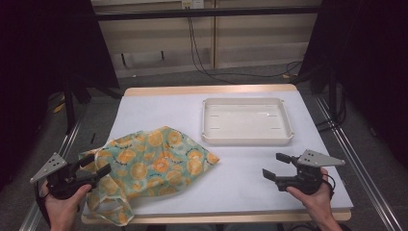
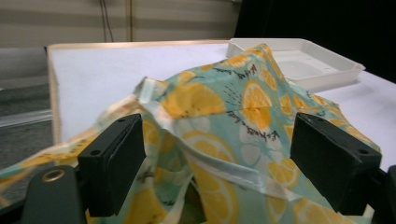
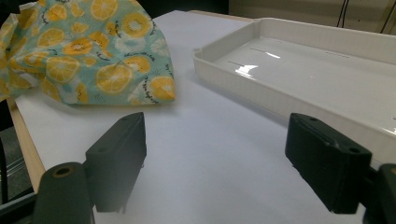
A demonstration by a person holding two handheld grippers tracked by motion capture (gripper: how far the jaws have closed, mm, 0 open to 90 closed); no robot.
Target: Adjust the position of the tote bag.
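Left gripper (image 1: 96, 166): you hold it wide open at the cloth's (image 1: 154, 163) left edge, folds between the jaws, nothing pinched.
Cloth: crumpled on the table's (image 1: 159, 103) front left, one corner hanging off.
Next grip: drop your jaws over one hem, not a bunch.
Tray (image 1: 247, 139): empty, back right.
Right gripper (image 1: 278, 165): released, holding nothing, over bare table.

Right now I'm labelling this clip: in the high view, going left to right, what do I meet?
left gripper → lemon-print cloth → white tray → right gripper
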